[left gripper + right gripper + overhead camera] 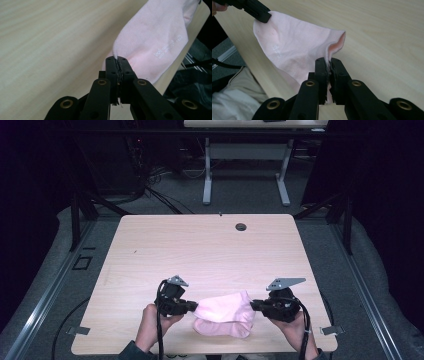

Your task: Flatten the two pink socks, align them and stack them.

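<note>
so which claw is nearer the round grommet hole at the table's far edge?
Right, though only slightly. The right claw sits below and a little right of the dark round grommet hole; the left claw is further off, down-left. Both grip the pale pink fabric sock.

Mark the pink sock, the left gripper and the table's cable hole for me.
pink sock [225,312], high view, middle of the fabric.
left gripper [192,306], high view, tips clamped on the sock's edge.
cable hole [241,226], high view, centre of the dark grommet.
</note>
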Available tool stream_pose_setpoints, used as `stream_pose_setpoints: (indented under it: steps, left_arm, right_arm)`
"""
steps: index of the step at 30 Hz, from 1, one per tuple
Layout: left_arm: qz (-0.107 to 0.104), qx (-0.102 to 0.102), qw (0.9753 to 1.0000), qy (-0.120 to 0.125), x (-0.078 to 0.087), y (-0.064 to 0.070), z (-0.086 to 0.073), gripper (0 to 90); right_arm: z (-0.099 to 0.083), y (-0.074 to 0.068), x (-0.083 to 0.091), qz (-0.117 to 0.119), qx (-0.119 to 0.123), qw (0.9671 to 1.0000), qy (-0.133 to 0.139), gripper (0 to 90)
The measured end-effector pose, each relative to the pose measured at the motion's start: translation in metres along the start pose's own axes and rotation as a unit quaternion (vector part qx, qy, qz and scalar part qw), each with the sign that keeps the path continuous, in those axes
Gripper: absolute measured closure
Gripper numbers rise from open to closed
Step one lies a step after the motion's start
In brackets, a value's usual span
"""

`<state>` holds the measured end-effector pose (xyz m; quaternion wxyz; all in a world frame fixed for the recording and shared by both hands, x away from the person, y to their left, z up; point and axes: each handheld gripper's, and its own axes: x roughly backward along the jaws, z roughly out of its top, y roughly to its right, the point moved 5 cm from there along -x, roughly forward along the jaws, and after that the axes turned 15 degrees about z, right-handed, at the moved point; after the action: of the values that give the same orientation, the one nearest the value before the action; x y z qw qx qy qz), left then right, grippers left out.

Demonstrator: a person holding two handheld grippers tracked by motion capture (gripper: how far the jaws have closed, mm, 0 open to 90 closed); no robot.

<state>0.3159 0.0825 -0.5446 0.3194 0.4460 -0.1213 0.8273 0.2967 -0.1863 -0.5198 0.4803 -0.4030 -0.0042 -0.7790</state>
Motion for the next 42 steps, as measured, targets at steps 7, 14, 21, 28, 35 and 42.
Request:
stream_pose_setpoints:
  steps: [7, 14, 21, 28, 35, 42]
  left_arm:
    - [0.009, -0.005, 0.9993, -0.037, -0.032, 0.004, -0.026, 88.2]
    - [0.036, -0.013, 0.9988, -0.030, -0.037, 0.002, -0.031, 75.0]
    - [0.075, -0.012, 0.9971, 0.007, -0.023, -0.007, -0.028, 33.0]
    - [0.098, -0.005, 0.9944, 0.039, -0.002, -0.020, -0.026, 15.4]
    - [0.134, 0.026, 0.9888, 0.060, 0.017, -0.049, -0.035, 5.5]
    - [0.161, 0.050, 0.9838, 0.061, 0.022, -0.070, -0.049, 0.3]
  right_arm:
    - [-0.038, 0.016, -0.033, 0.014, -0.051, 0.9970, -0.056, 84.1]
    - [-0.052, 0.023, -0.047, 0.012, -0.052, 0.9969, -0.058, 79.4]
    - [-0.047, 0.022, -0.033, -0.003, -0.037, 0.9991, -0.019, 56.5]
    - [-0.038, 0.026, -0.013, -0.036, -0.019, 0.9988, 0.027, 27.2]
    - [-0.027, 0.032, 0.004, -0.077, 0.012, 0.9958, 0.048, 5.3]
    - [-0.029, 0.046, 0.011, -0.102, 0.001, 0.9933, 0.055, 0.0]
